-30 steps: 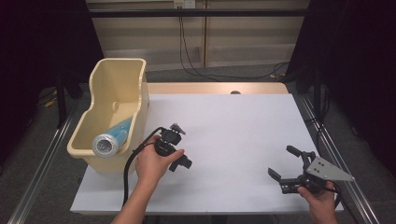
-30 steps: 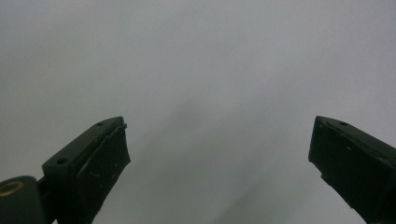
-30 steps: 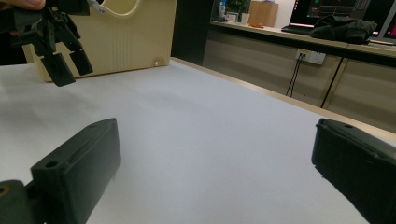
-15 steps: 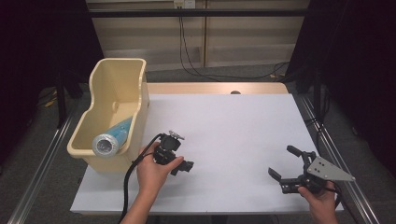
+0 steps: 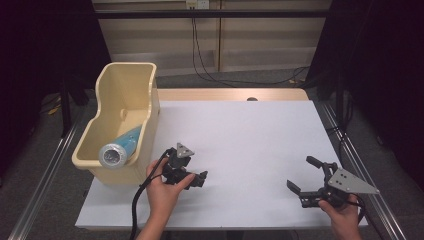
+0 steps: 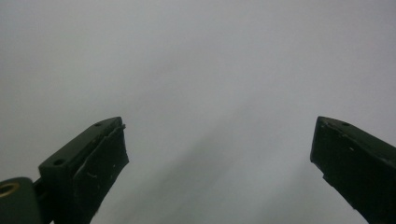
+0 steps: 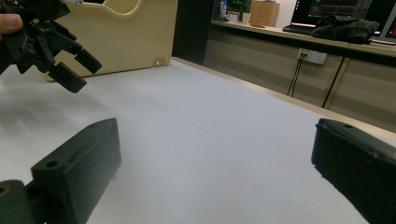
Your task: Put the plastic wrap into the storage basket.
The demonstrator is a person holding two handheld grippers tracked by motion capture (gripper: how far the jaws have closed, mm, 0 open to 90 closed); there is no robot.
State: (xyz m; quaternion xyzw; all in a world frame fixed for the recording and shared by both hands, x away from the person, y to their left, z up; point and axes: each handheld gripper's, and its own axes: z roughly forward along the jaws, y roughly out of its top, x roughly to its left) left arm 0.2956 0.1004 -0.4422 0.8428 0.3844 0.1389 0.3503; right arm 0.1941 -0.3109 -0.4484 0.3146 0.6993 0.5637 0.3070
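A white table (image 5: 250, 145) is taking up most of the high view, its far edge showing a strip of bare light wood. At its left edge a tall cream plastic bin (image 5: 122, 107) is standing, with smooth moulded walls that rise higher at the far end and dip toward the near end. Inside it a tube (image 5: 120, 147) is lying on its side, its body teal-blue with pale lettering too small to read, its wide silvery round cap facing the near end of the bin.

Just beside the bin's near corner, a hand (image 5: 162, 187) is holding the left gripper (image 5: 197, 177) low over the white surface, a black cable trailing back from it toward the table's near edge. In the left gripper view its two black jaws are standing wide apart with nothing between them, pointing down at plain white tabletop.

Well apart from it, near the table's right front corner, the other hand (image 5: 345, 217) is gripping the right gripper (image 5: 305, 175), which carries a grey three-cornered plate on top. Its jaws are also spread wide and empty, pointing leftward across the table; in the right gripper view they are framing the bare surface, with the left gripper and the cream bin showing farther off at the upper left.
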